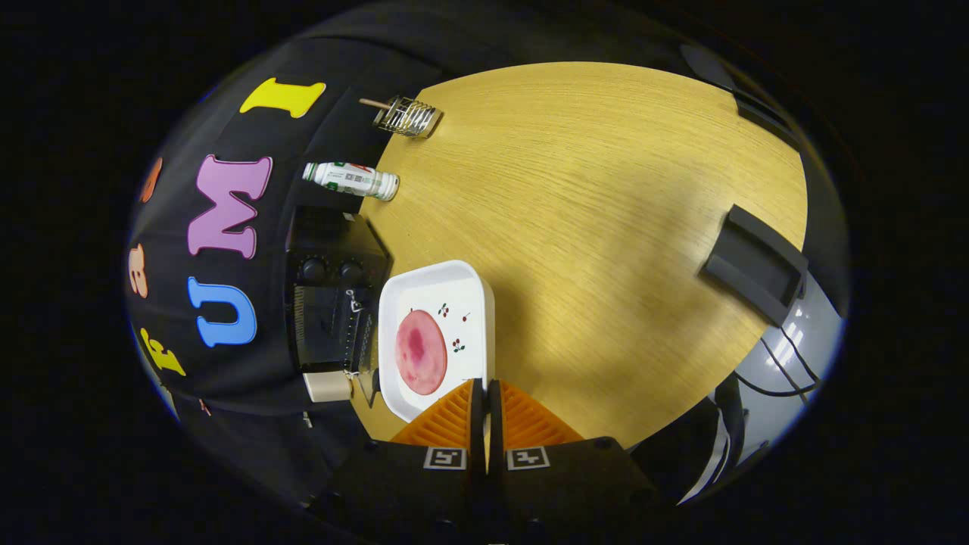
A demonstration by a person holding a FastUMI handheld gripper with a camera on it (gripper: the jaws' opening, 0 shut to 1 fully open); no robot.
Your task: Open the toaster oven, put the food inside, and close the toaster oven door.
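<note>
gripper (485,393) fingers together, empty, over plate (435,337) rim; food (421,352) waiting beside closed toaster oven (333,295), likely staged for loading

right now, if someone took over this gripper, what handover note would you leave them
Gripper: fingers closed together, holding nothing, hovering just short of the plate's near edge.
Square white plate with small cherry prints sits on the wooden table, just ahead of the fingers. The round pink food slice lies on it.
Black toaster oven stands beside the plate, against the booth wall; door looks shut.
Done: nothing visible yet.
Left: open the oven door, move the food inside, close the door.
Also on the table beyond the oven: a white bottle lying down and a wire rack.
</note>
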